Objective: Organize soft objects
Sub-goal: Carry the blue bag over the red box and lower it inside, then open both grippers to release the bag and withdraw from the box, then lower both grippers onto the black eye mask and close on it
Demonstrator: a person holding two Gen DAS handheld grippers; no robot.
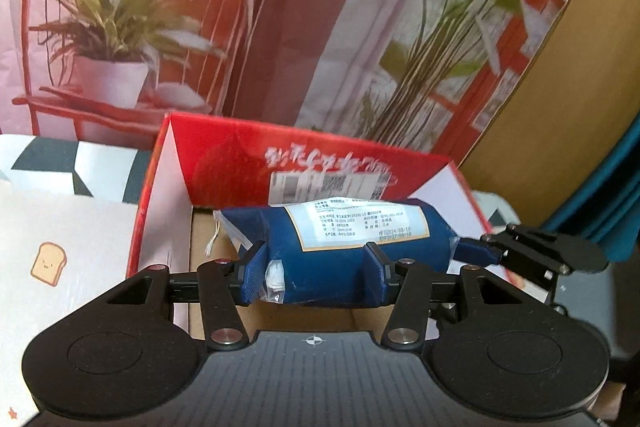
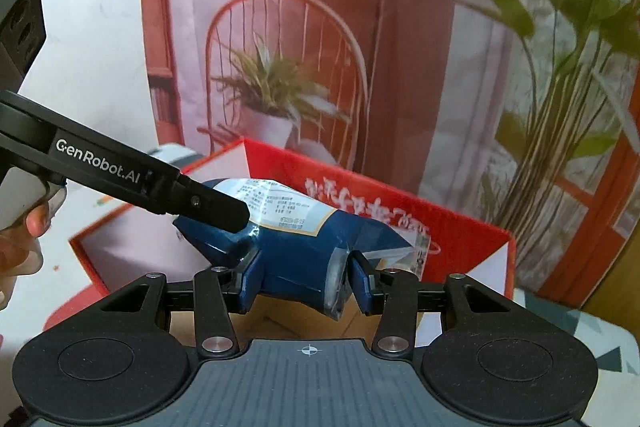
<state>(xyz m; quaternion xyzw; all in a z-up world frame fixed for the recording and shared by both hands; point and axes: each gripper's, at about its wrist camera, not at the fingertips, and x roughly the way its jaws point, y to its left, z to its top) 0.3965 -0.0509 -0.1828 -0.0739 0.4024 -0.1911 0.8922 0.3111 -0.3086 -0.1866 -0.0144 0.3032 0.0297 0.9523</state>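
**Blue packet held over the red box by both grippers**

A soft, dark blue plastic-wrapped packet with a white printed label (image 1: 344,243) sits at the centre of both wrist views, above the open red cardboard box (image 1: 176,163). The left gripper (image 1: 316,267) pinches one end, its fingers pressed into the wrapping. The right gripper (image 2: 306,279) pinches the other end likewise. A printed backdrop of plants (image 1: 120,27) fills the upper frame.

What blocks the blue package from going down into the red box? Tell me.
Nothing visible. Both grippers, left and right, hold the blue package over the open red box; the cardboard floor below it looks bare.
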